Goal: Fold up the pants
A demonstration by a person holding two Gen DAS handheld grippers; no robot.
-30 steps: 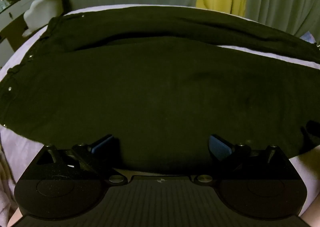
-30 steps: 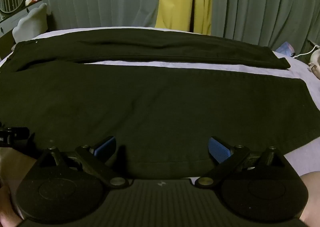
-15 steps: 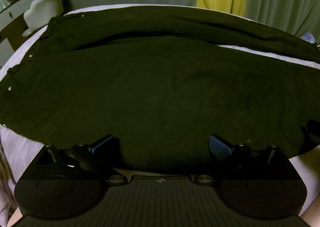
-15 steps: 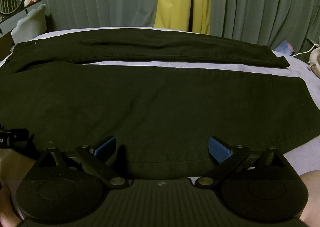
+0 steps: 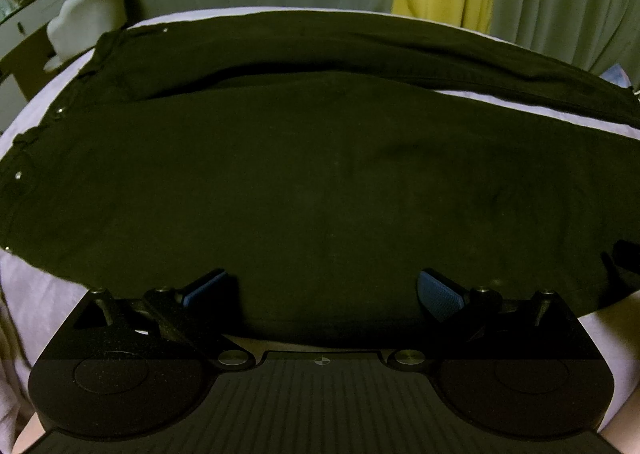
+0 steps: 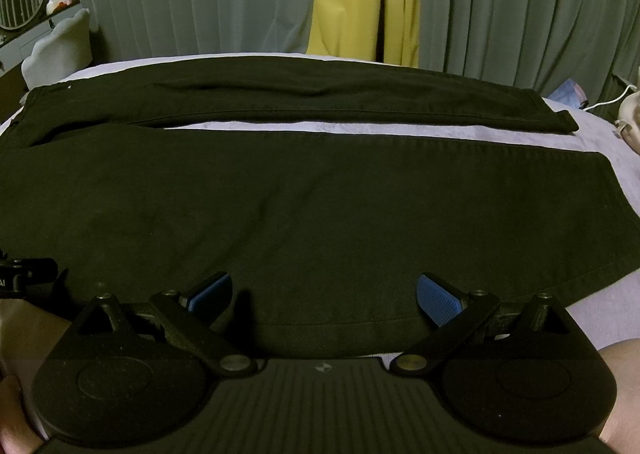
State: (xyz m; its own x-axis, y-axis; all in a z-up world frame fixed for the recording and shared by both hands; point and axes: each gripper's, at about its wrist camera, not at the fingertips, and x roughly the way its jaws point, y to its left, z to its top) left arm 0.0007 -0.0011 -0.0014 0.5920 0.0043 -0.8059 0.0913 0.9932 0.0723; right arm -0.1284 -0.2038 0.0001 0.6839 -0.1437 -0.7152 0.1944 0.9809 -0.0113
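Both tongs wide, empty, poised at the near edge of the pants.

Left tongs (image 5: 320,288) and right tongs (image 6: 323,294): blue pads spread far apart, nothing between them, each hovering over the near leg's long edge. Pants (image 6: 304,213): dark, laid flat across a bed (image 6: 360,128) with a pale lilac sheet, waistband (image 5: 44,125) to the left, cuffs (image 6: 624,189) to the right, legs parted with a strip of sheet showing between near and far leg. Judgement: soft, limp woven cloth, moderate weight, no stiffness; it will sag between two hold points and drag on the sheet. Best hold looks to be the near leg's seam edge, left tongs toward the waistband end and right toward the cuff, pinching the full thickness so both layers lift together onto the far leg.
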